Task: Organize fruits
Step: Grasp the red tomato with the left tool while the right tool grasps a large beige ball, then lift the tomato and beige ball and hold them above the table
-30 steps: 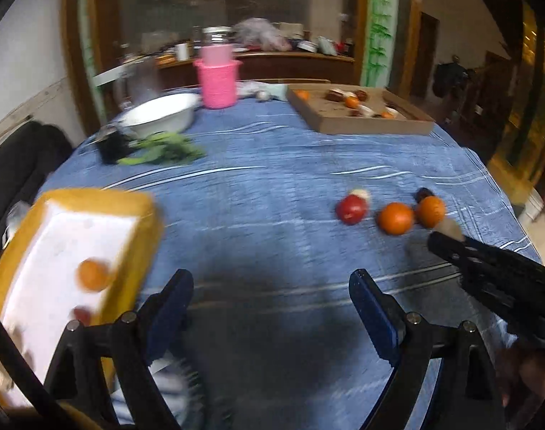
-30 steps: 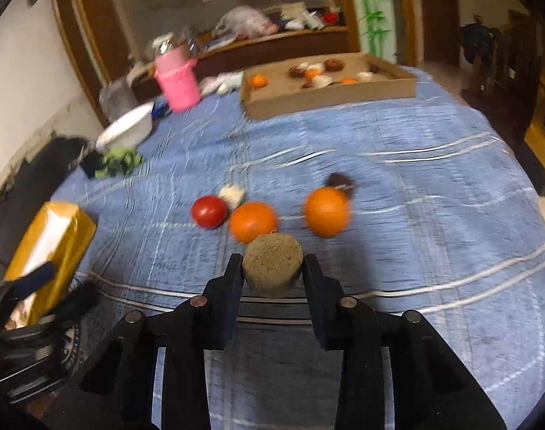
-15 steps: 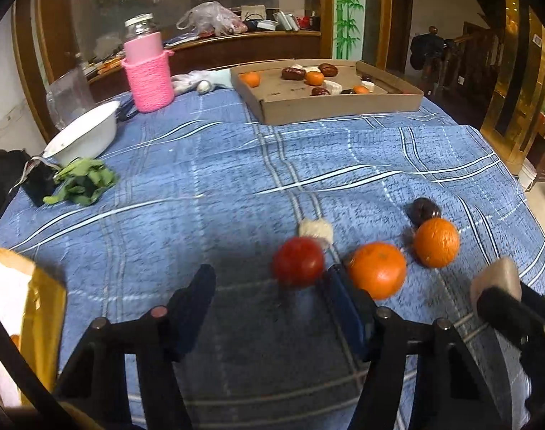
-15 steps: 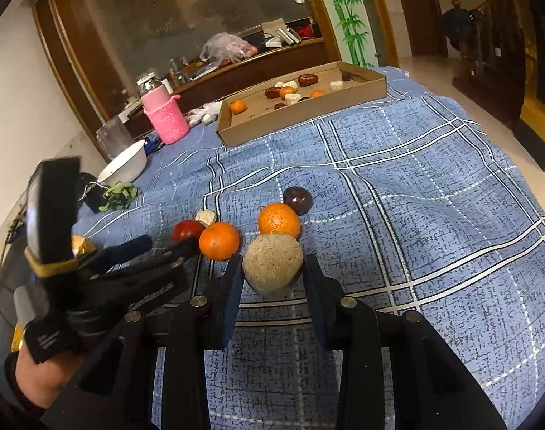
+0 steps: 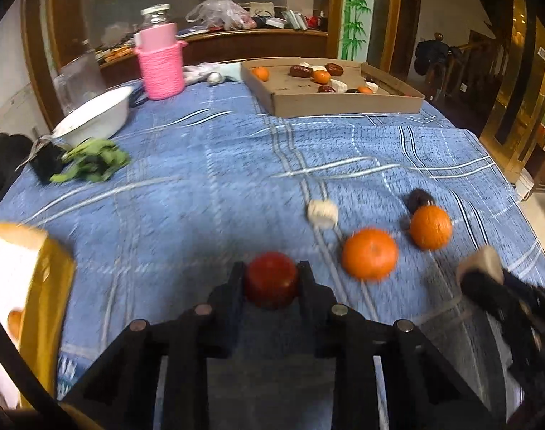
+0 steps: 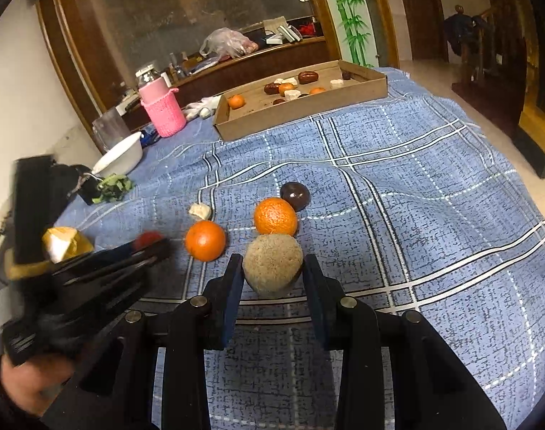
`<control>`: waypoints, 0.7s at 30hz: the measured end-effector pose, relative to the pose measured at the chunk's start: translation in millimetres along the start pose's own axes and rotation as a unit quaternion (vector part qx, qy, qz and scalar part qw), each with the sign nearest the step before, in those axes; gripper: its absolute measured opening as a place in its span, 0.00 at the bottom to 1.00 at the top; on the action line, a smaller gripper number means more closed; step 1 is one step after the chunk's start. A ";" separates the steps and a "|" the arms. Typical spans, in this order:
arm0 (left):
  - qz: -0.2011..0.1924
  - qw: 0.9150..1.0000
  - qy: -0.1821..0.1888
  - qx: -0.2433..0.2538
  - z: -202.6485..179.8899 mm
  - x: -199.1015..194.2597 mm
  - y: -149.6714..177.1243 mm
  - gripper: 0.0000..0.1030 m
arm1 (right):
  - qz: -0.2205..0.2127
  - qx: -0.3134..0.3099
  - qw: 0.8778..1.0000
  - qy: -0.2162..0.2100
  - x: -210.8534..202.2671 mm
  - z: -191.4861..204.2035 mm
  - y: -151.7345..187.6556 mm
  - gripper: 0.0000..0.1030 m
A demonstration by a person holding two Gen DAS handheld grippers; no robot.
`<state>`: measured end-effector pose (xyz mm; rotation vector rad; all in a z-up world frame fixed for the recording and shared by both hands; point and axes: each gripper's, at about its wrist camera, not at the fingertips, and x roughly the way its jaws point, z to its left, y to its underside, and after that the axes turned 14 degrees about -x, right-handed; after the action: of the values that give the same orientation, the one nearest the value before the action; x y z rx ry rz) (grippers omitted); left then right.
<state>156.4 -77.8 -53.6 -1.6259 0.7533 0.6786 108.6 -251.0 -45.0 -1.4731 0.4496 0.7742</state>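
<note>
My left gripper [image 5: 271,279] is shut on a red tomato [image 5: 271,279] just above the blue checked tablecloth [image 5: 208,165]. My right gripper [image 6: 272,273] is shut on a rough tan round fruit [image 6: 272,268]; it also shows at the right edge of the left wrist view [image 5: 482,268]. Two oranges [image 5: 370,253] [image 5: 430,227], a dark round fruit [image 5: 418,199] and a white piece [image 5: 322,212] lie on the cloth right of the tomato. A yellow-rimmed tray [image 5: 39,276] with an orange in it sits at the left.
A cardboard box [image 5: 329,102] with dates, small oranges and white pieces stands at the far side. A pink knitted holder with a jar [image 5: 161,68], a white bowl [image 5: 97,116], green leaves [image 5: 93,161] and a black pouch [image 5: 45,163] are at the far left.
My left gripper swung from the yellow tray to the tomato and closed on it. My right gripper kept its hold on the tan fruit and barely moved.
</note>
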 end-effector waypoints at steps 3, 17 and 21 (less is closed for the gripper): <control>-0.002 1.000 0.002 -0.008 11.6 -20.8 15.6 0.30 | 0.004 -0.008 1.000 0.009 1.2 3.0 0.2 0.32; -0.055 0.998 -0.001 -0.004 36.0 -81.5 63.0 0.30 | -0.008 -0.038 0.999 0.018 -47.5 47.4 33.2 0.32; -0.065 0.998 -0.001 -0.012 43.4 -85.6 65.7 0.30 | -0.021 -0.040 0.999 0.023 -55.8 58.0 39.9 0.32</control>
<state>50.3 -34.0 -35.2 -1.6805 0.6330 0.5982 31.5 -207.5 -29.6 -1.5735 0.4254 0.7332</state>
